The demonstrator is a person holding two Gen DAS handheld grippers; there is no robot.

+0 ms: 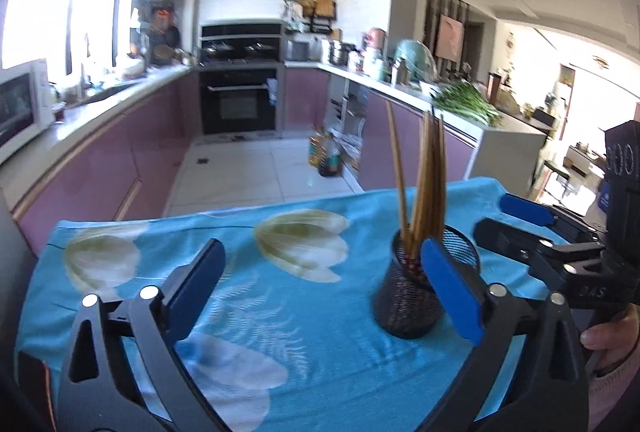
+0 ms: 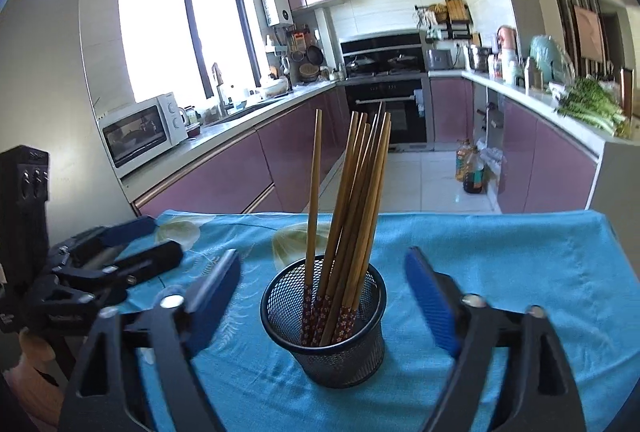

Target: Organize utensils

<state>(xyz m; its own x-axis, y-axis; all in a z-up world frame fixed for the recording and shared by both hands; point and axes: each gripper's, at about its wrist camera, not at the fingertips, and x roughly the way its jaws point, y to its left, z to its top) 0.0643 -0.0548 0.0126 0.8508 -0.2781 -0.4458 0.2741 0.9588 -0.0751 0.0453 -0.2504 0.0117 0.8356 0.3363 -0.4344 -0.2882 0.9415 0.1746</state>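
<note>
Wooden chopsticks (image 2: 348,199) lean loosely in our mesh cup (image 2: 324,328), so with the right gripper (image 2: 324,296) and left gripper (image 1: 320,288) both spread empty, one stray knock could topple it.

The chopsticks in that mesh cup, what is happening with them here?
A person holds a gripper in each hand over a blue flowered cloth. The wooden chopsticks stand together in the black mesh cup. The left gripper and right gripper are both open and hold nothing, so the sorting looks finished.
</note>
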